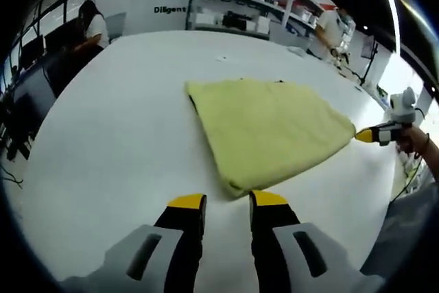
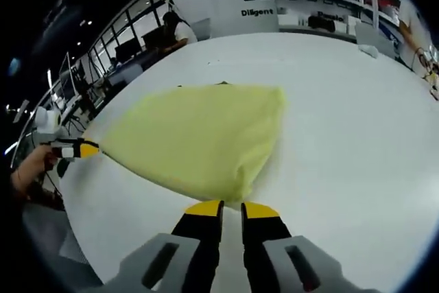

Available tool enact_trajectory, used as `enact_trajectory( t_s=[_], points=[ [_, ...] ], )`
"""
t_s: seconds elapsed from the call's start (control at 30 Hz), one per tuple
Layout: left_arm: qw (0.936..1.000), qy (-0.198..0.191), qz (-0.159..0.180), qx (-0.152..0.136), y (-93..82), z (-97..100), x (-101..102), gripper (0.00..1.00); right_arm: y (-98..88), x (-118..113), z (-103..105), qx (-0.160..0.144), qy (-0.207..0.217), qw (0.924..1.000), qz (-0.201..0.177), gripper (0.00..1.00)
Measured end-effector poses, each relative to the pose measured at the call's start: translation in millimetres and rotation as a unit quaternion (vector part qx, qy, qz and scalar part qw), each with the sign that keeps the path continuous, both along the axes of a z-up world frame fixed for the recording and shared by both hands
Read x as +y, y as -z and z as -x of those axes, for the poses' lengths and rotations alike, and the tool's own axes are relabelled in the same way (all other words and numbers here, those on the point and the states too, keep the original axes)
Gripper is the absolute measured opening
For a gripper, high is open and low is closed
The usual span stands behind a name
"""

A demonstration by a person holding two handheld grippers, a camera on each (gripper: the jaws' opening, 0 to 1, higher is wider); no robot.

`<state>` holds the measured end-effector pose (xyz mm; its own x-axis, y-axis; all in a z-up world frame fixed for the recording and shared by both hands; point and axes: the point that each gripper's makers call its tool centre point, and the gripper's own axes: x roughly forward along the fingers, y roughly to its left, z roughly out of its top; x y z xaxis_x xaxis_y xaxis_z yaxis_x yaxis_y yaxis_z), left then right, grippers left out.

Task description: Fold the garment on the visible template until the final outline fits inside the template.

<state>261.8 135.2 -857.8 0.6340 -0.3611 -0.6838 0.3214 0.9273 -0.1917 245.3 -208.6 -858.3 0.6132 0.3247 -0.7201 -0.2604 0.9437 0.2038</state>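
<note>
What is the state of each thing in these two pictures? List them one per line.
Yellow garment: folded, lying flat on the white table, one corner pinched and pulled out.
Left gripper: fingers slightly apart at the garment's near corner, holding nothing that shows.
Right gripper: fingers nearly closed at the garment's edge; grip unclear.
Template: hidden, cannot tell.
</note>
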Motion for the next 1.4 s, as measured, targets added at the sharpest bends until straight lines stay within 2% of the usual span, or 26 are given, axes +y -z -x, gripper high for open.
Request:
enact_trajectory(
  t_s=[0.17, 0.3, 0.43, 0.57, 0.7, 0.73, 0.83, 0.87, 0.93, 1.0, 1.13, 1.17, 1.4],
  points=[
    [0.9996, 0.001, 0.026, -0.011, -2.5, 1.3, -5.3, 0.28, -2.6, 1.6, -2.5, -0.003, 0.004, 1.0000, -0.003, 0.03],
    [0.9997, 0.004, 0.022, -0.009, 2.3, -0.5, -7.0, 0.27, 1.3, -1.8, -4.0, 0.003, 0.011, 0.9999, 0.003, 0.00],
    [0.9996, 0.004, 0.025, -0.009, 2.5, -2.9, -7.2, 0.21, 3.1, -2.7, -3.6, 0.005, 0.009, 0.9999, 0.007, 0.00],
    [0.9995, 0.026, 0.011, -0.013, 4.8, -1.3, -10.2, 0.06, 2.3, -2.9, -3.9, 0.001, -0.007, 0.9998, 0.020, 0.00],
    [0.9993, 0.030, 0.009, -0.019, 3.6, -2.8, -9.3, 0.04, 0.9, -3.9, -3.3, -0.003, -0.020, 0.9994, 0.029, 0.00],
    [0.9989, 0.037, 0.000, -0.029, 2.0, -4.4, -8.1, 0.04, 0.9, -4.7, -3.3, -0.004, -0.025, 0.9991, 0.034, 0.00],
    [0.9970, 0.062, -0.016, -0.044, -2.4, -3.8, -8.3, 0.04, -0.5, -7.5, -0.5, -0.010, -0.063, 0.9962, 0.059, 0.00],
    [0.9950, 0.080, -0.033, -0.050, -3.6, -3.5, -6.7, 0.04, -0.4, -11.4, 0.9, -0.011, -0.080, 0.9937, 0.077, 0.00],
    [0.9929, 0.096, -0.043, -0.055, -6.5, -2.5, -4.9, 0.04, -1.1, -20.1, 1.9, -0.014, -0.103, 0.9883, 0.112, 0.00],
    [0.9907, 0.108, -0.056, -0.062, -8.9, -2.4, -2.6, 0.04, -3.8, -25.9, 1.3, -0.021, -0.116, 0.9843, 0.131, 0.00],
    [0.9889, 0.119, -0.064, -0.061, -10.0, -1.8, -4.0, 0.04, -7.0, -25.3, 0.6, -0.024, -0.121, 0.9847, 0.123, 0.00],
    [0.9884, 0.120, -0.070, -0.062, -9.6, -2.0, -4.0, 0.04, -5.7, -25.7, 1.9, -0.024, -0.135, 0.9811, 0.137, 0.00],
    [0.9865, 0.130, -0.083, -0.055, -5.4, 3.5, -4.5, 0.04, 5.6, -23.9, 12.1, -0.007, -0.161, 0.9731, 0.164, 0.00]
  ],
)
